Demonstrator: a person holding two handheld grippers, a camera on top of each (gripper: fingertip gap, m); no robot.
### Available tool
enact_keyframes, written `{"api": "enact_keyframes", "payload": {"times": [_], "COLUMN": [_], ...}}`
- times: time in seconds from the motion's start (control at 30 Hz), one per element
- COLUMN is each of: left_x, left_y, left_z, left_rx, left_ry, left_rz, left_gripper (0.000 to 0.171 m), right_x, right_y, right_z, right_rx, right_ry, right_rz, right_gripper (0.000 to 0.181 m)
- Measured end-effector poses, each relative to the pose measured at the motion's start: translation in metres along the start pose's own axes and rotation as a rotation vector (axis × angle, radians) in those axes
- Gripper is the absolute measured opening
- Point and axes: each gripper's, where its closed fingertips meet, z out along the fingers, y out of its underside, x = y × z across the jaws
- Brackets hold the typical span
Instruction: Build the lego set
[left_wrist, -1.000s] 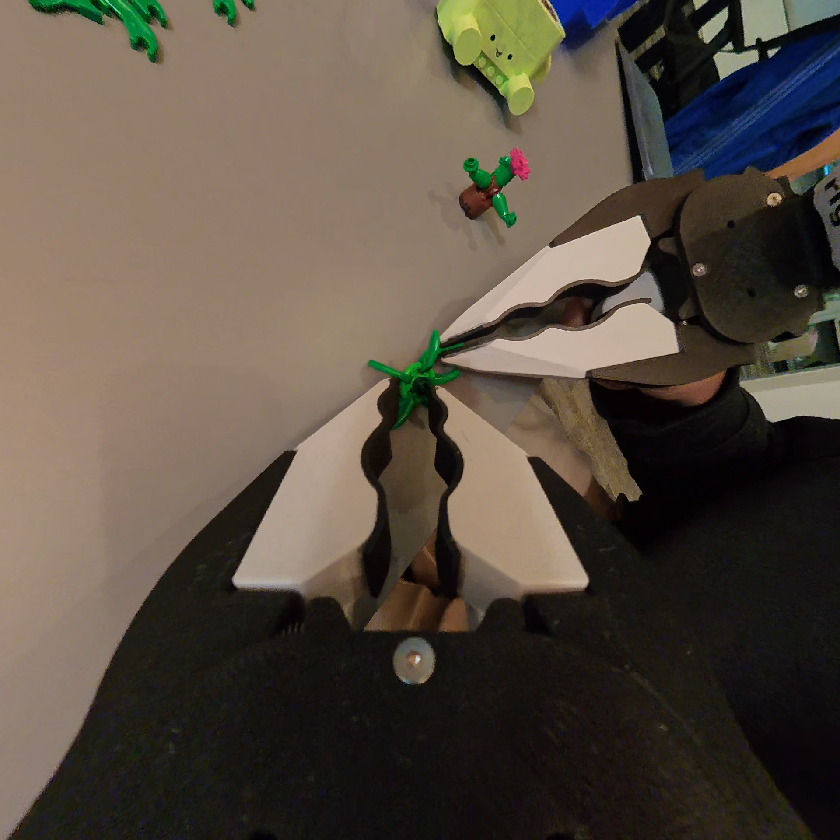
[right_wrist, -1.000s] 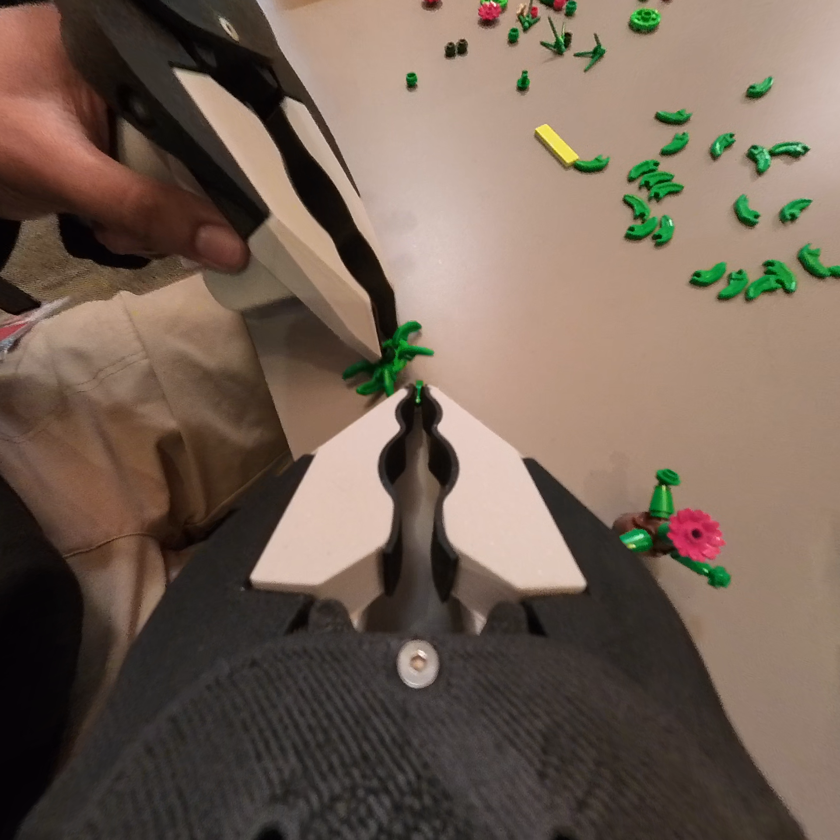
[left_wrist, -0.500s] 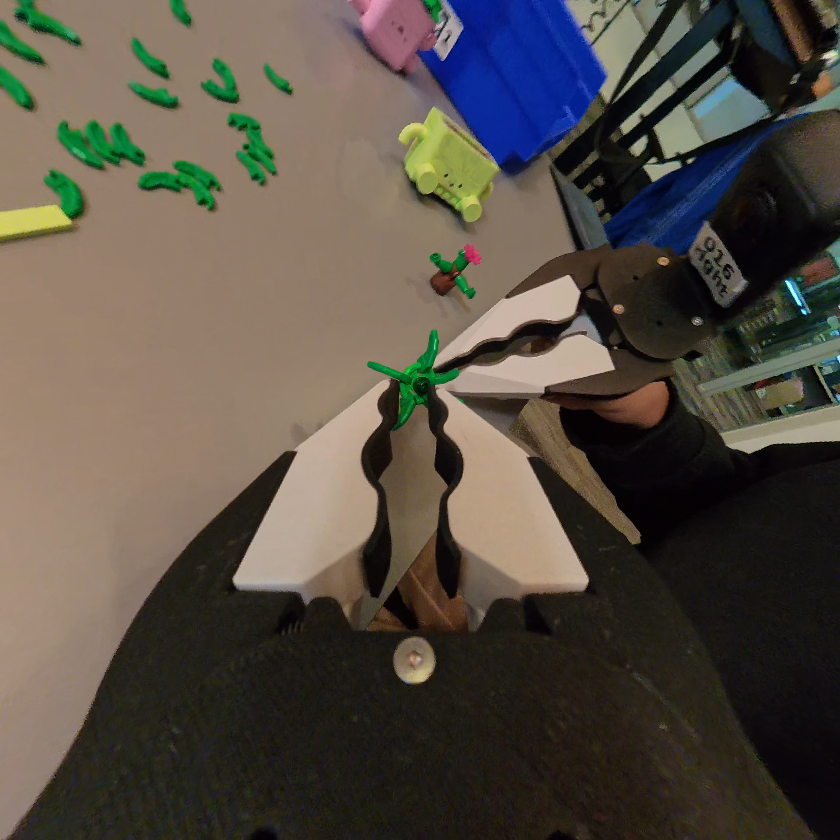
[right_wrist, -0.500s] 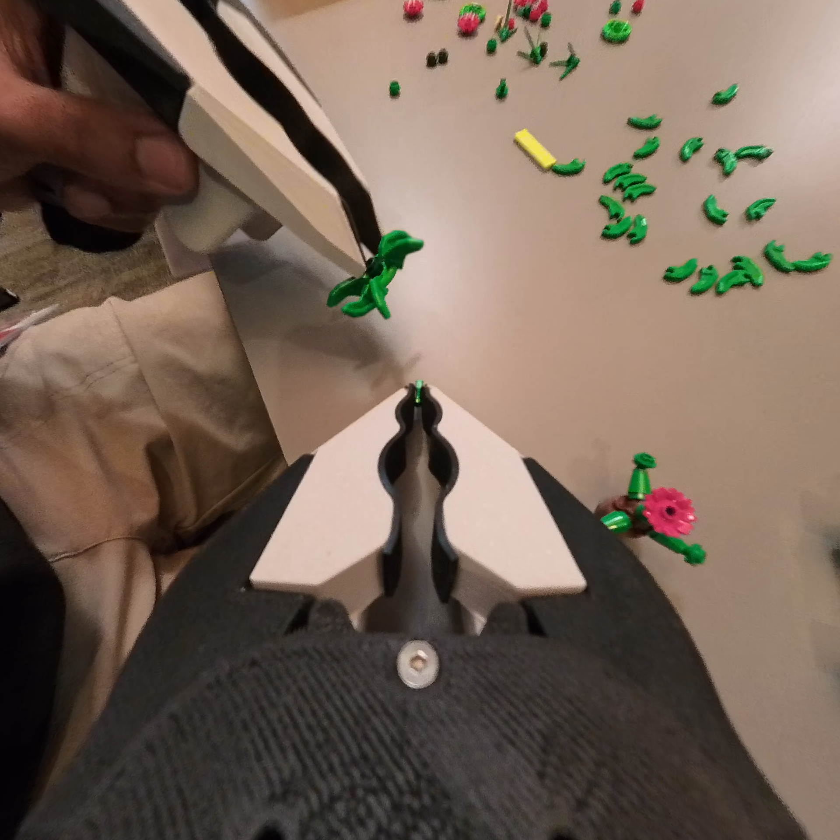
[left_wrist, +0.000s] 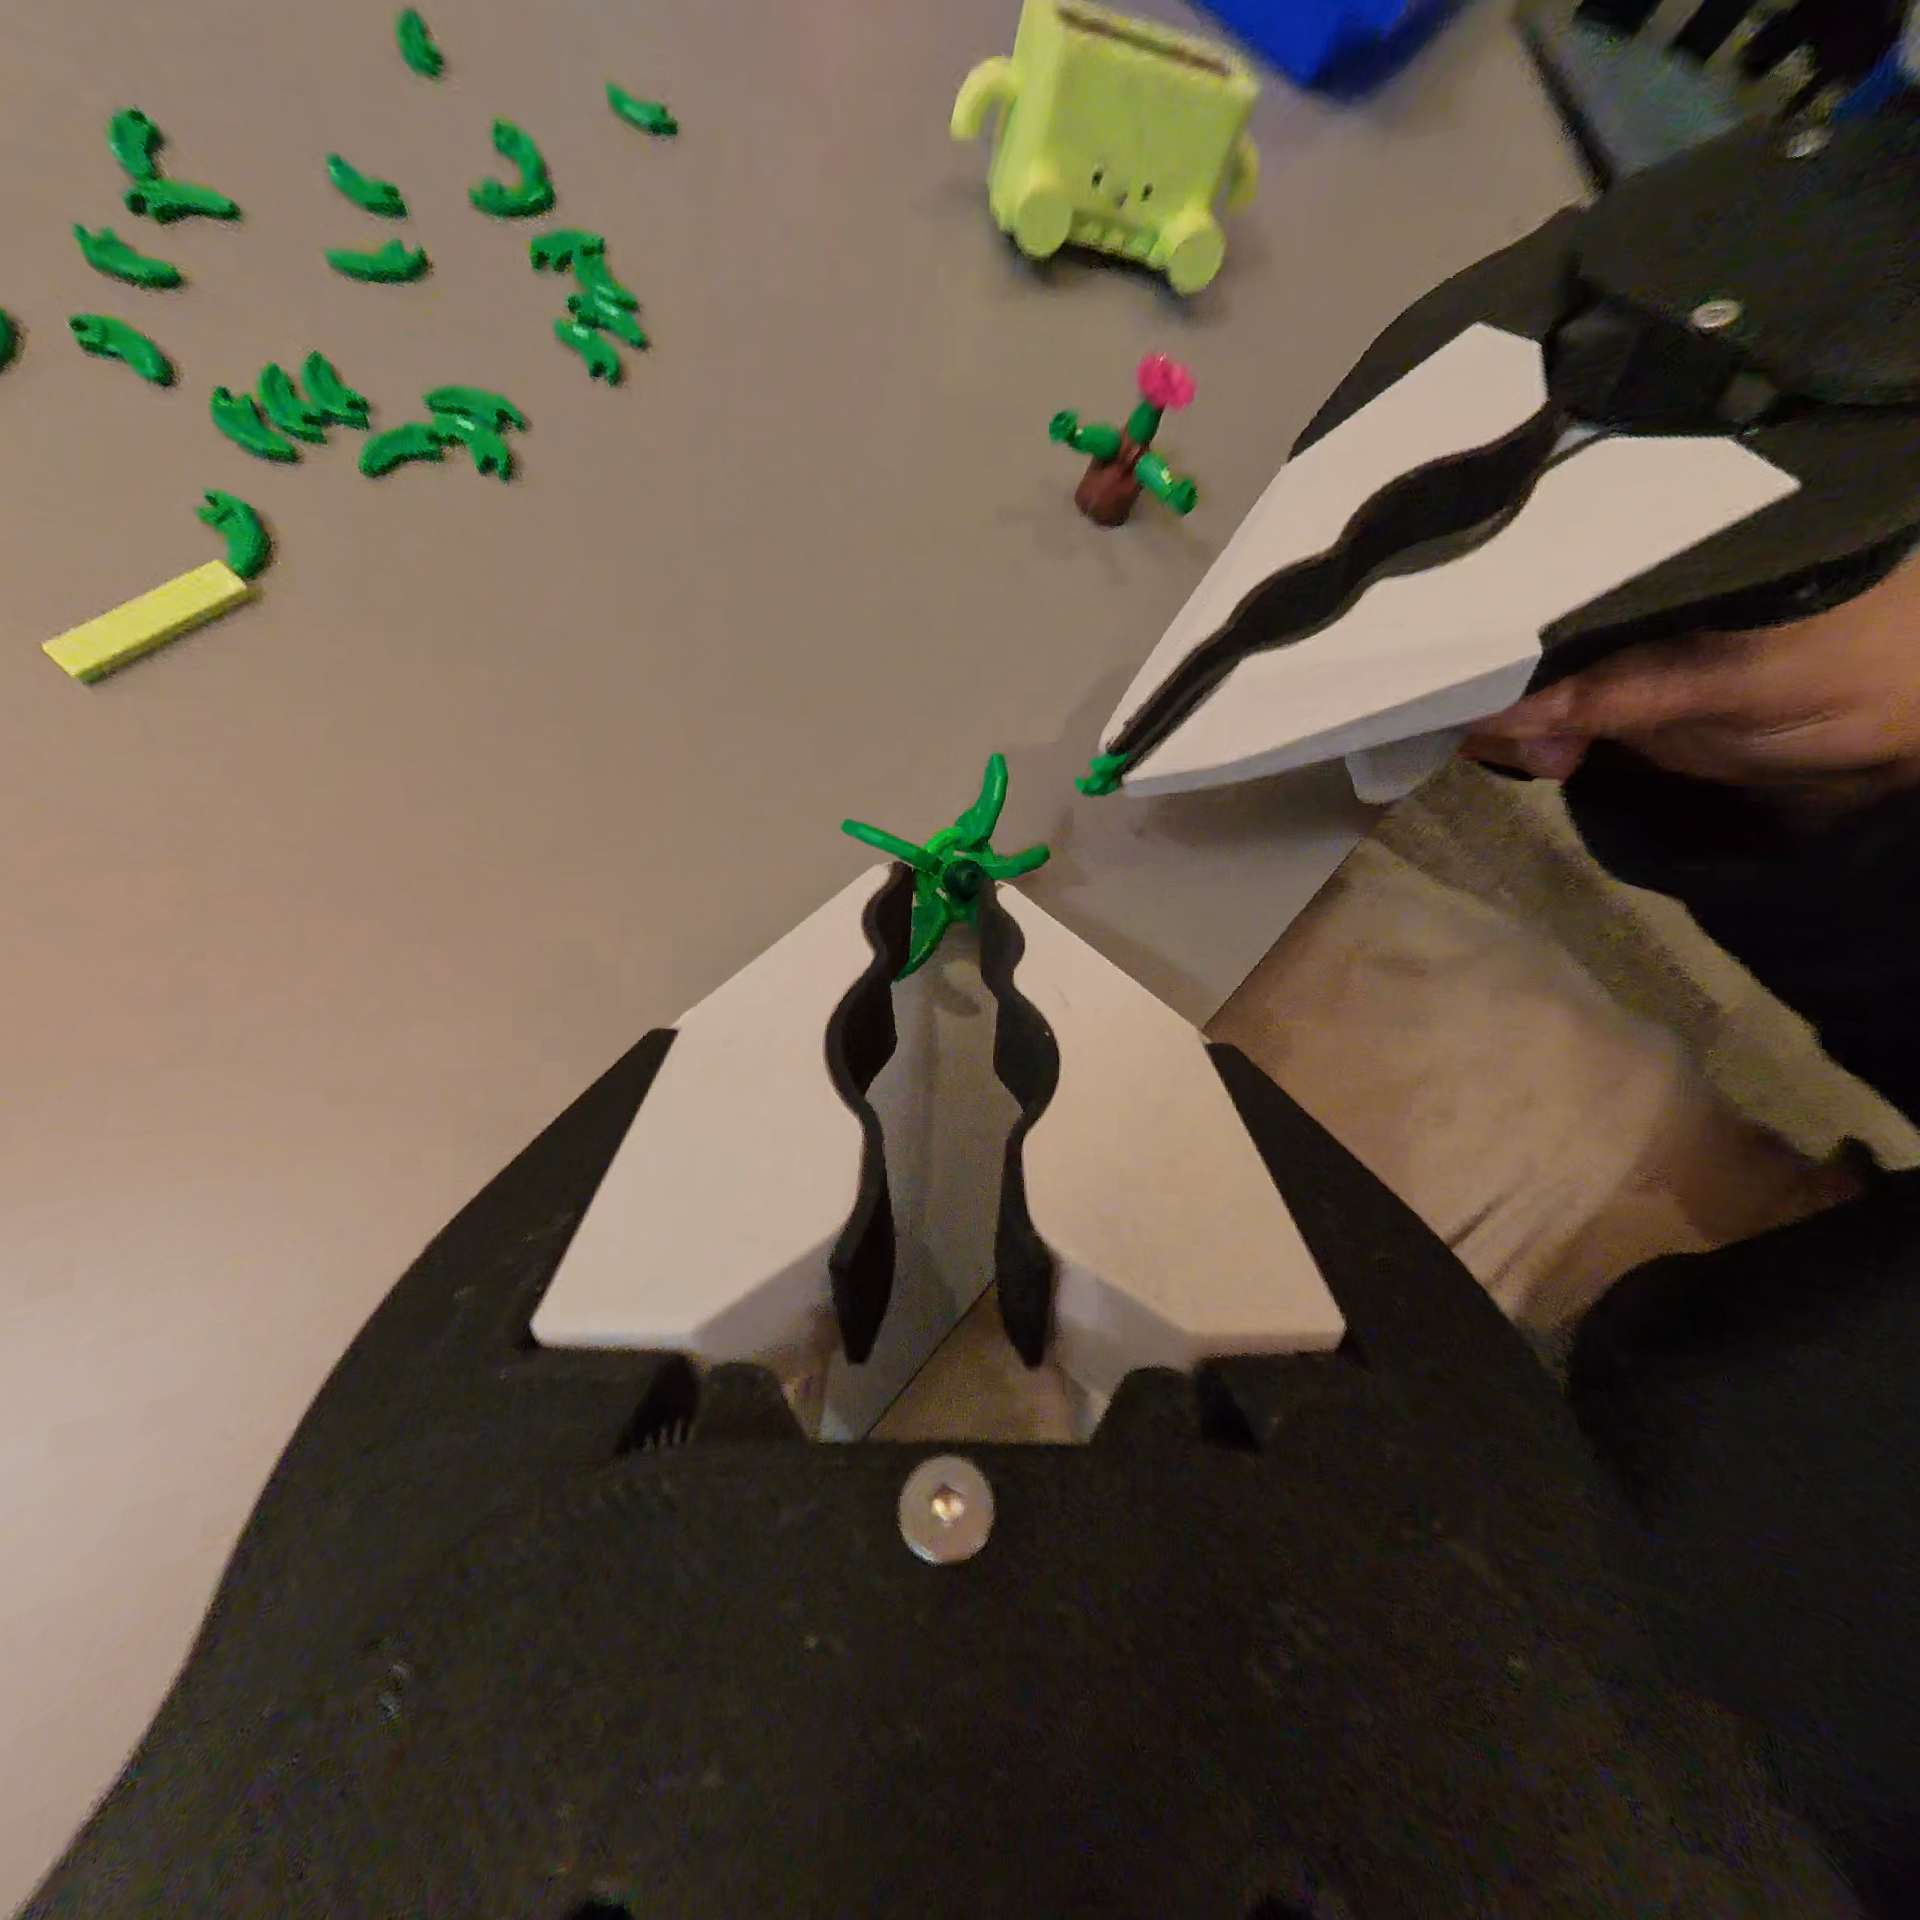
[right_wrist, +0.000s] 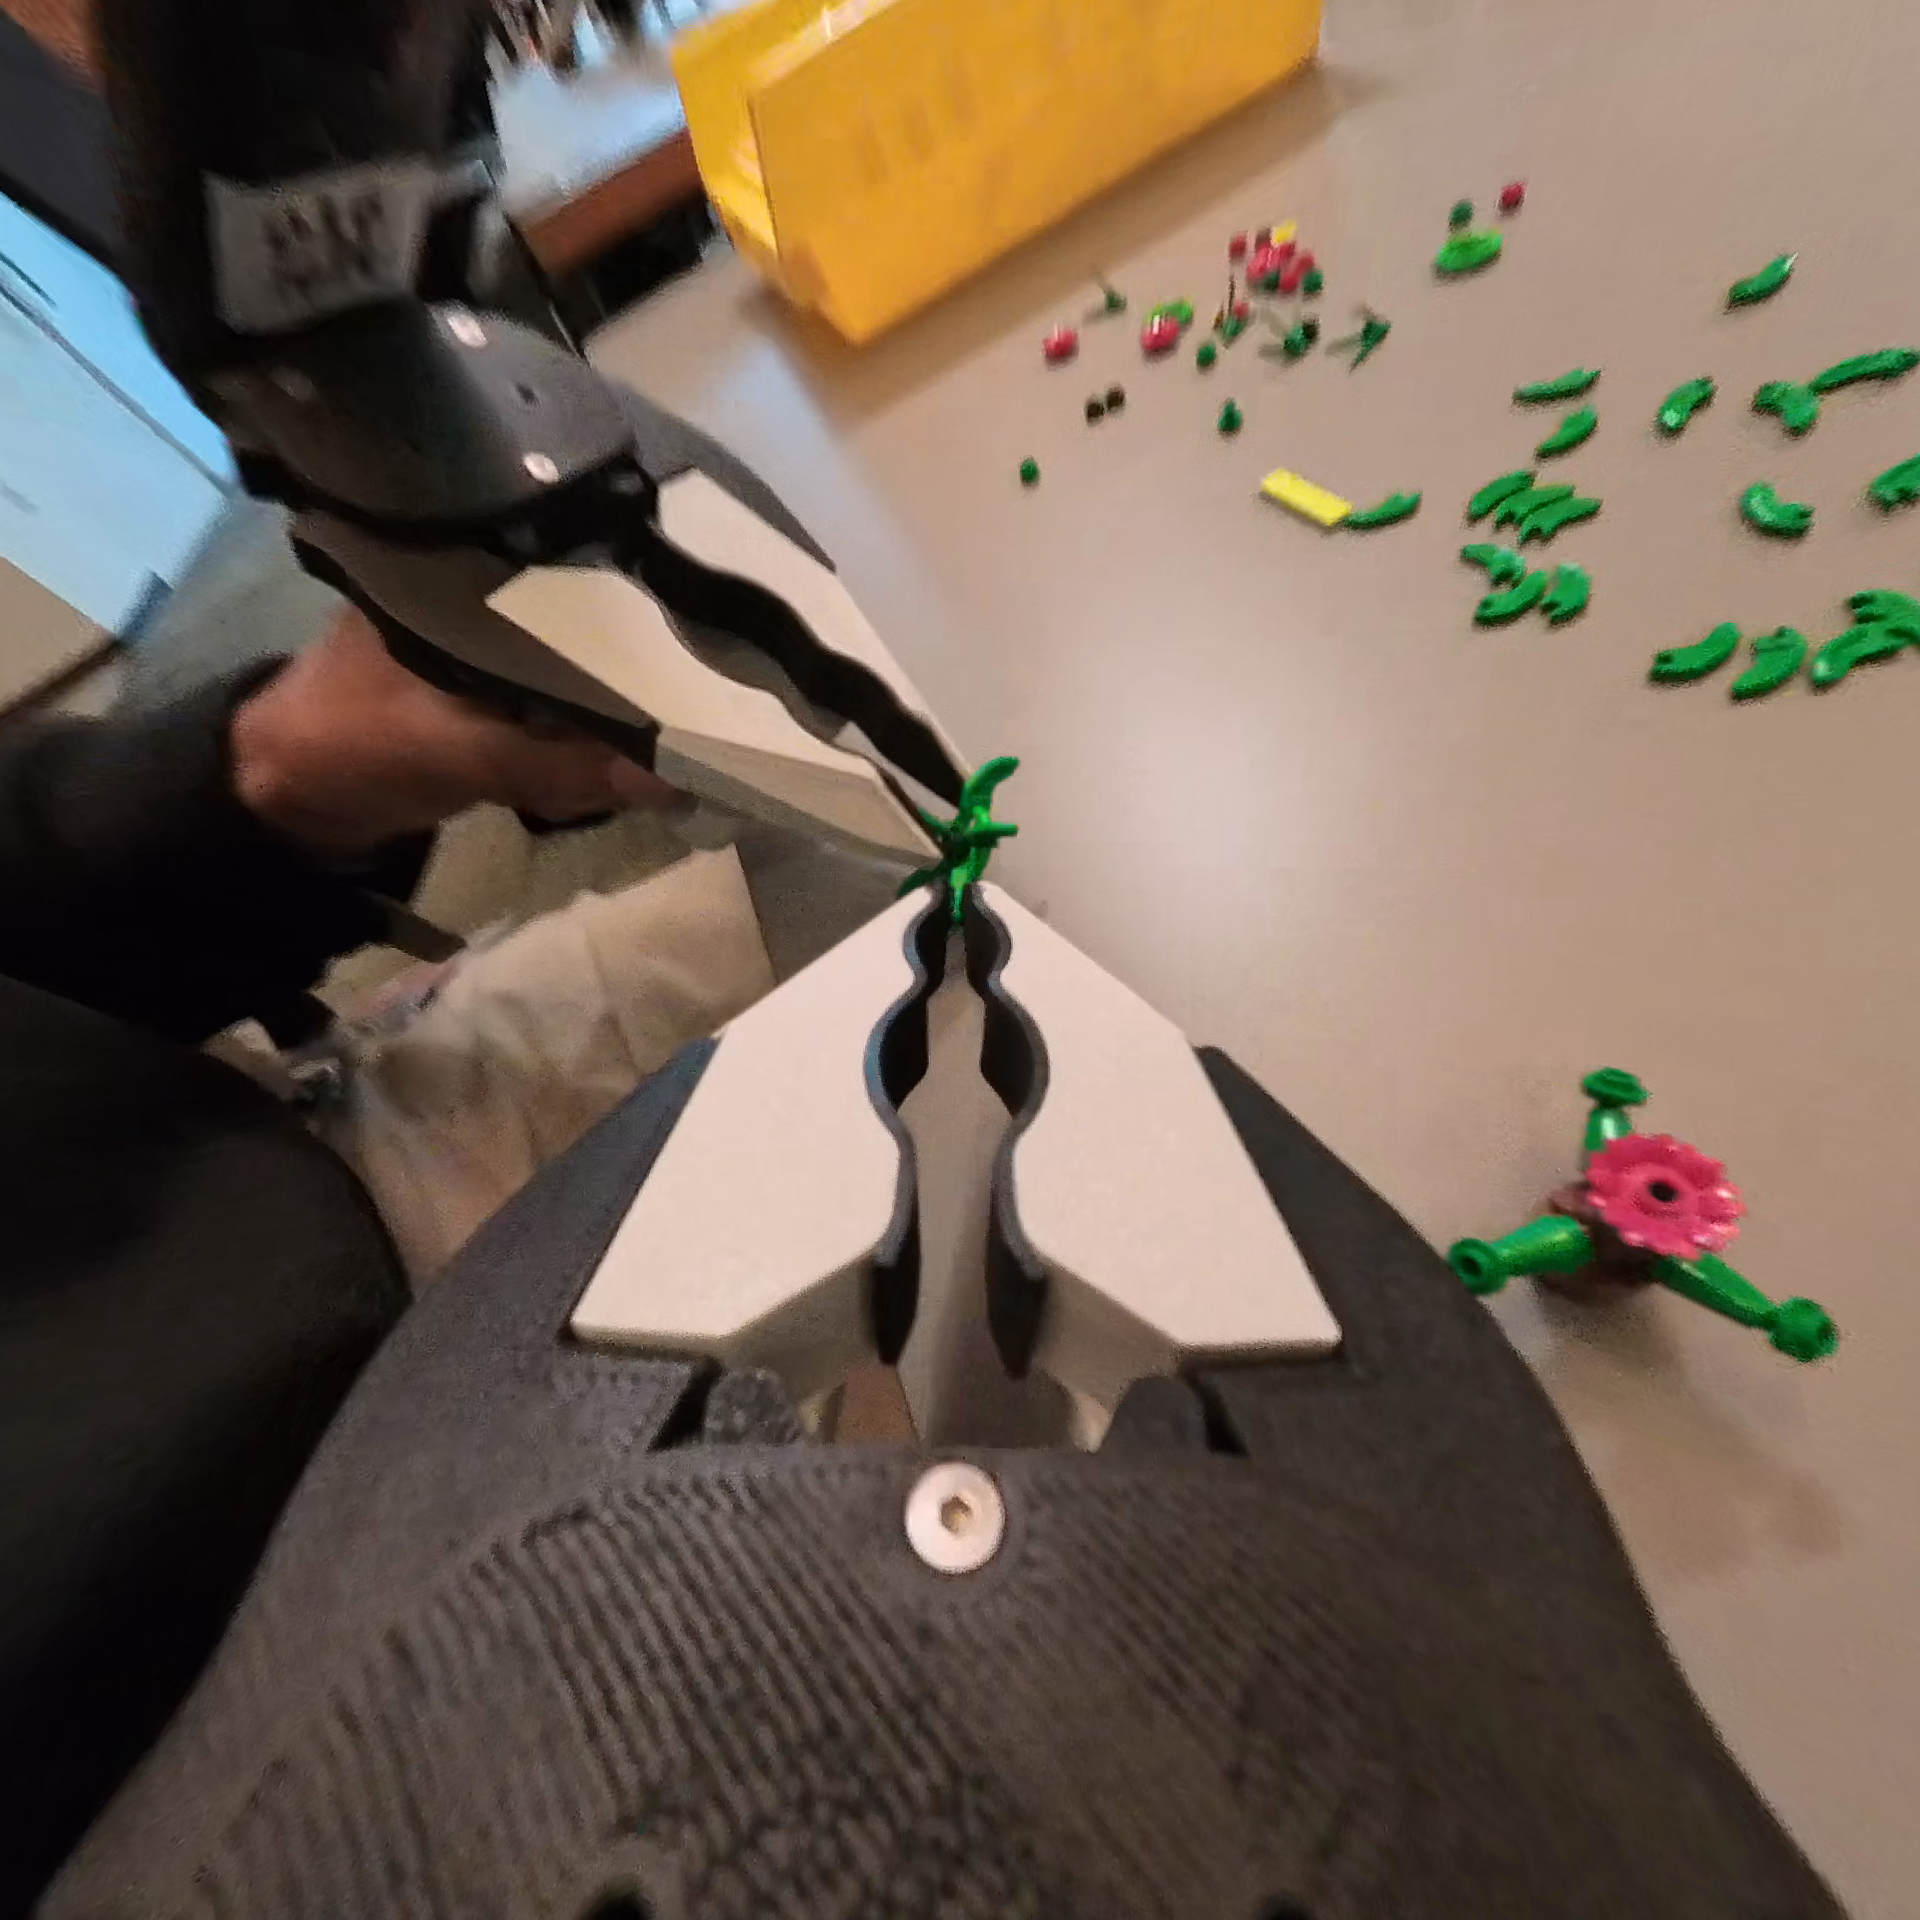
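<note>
My left gripper (left_wrist: 940, 896) is shut on a green leaf cluster (left_wrist: 951, 857) with several spiky leaves, held at its very tips above the grey table (left_wrist: 623, 727). My right gripper (right_wrist: 956, 906) is shut on a small green piece (right_wrist: 954, 894) that only just shows between its tips. In the left wrist view the right gripper (left_wrist: 1114, 767) comes in from the upper right, and its small green piece (left_wrist: 1099, 774) is a short gap from the cluster. In the right wrist view the cluster (right_wrist: 977, 821) hangs just above my right tips, held by the left gripper (right_wrist: 935, 805).
A small plant with a pink flower on a brown base (left_wrist: 1127, 457) (right_wrist: 1652, 1216) stands on the table. Several loose green leaf pieces (left_wrist: 312, 400) (right_wrist: 1538, 520), a yellow tile (left_wrist: 145, 623) and a lime box figure (left_wrist: 1112, 156) lie farther off. A yellow bin (right_wrist: 997, 125) is at the back. The table edge and the person's lap are beside the grippers.
Both grippers kept their pieces while turning. The right gripper's tip, at the leaf cluster a second ago, drew away and now stands a short gap from it.
</note>
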Motion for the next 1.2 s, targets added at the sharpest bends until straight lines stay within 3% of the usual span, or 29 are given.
{"api": "enact_keyframes", "payload": {"times": [0.2, 0.4, 0.67, 0.97, 1.2], "left_x": [0.007, 0.015, 0.019, 0.01, 0.01], "left_y": [0.005, 0.009, -0.013, 0.02, 0.012], "left_z": [0.008, 0.01, -0.011, -0.017, -0.008], "left_rx": [-0.02, -0.011, 0.154, 0.025, 0.041], "left_ry": [0.005, 0.115, 0.415, 0.319, 0.334], "left_rz": [-0.015, -0.141, -0.511, -0.61, -0.59], "left_gripper": [0.01, 0.018, 0.028, 0.033, 0.035], "right_x": [-0.003, 0.004, 0.003, 0.004, 0.003], "right_y": [0.013, 0.025, 0.028, 0.032, 0.03], "right_z": [0.015, 0.018, 0.018, 0.02, 0.018], "right_rx": [-0.078, -0.154, -0.166, -0.194, -0.179], "right_ry": [0.053, 0.109, 0.096, 0.103, 0.095], "right_rz": [-0.039, -0.06, -0.054, -0.068, -0.062], "right_gripper": [0.001, 0.001, 0.002, 0.001, 0.001]}}
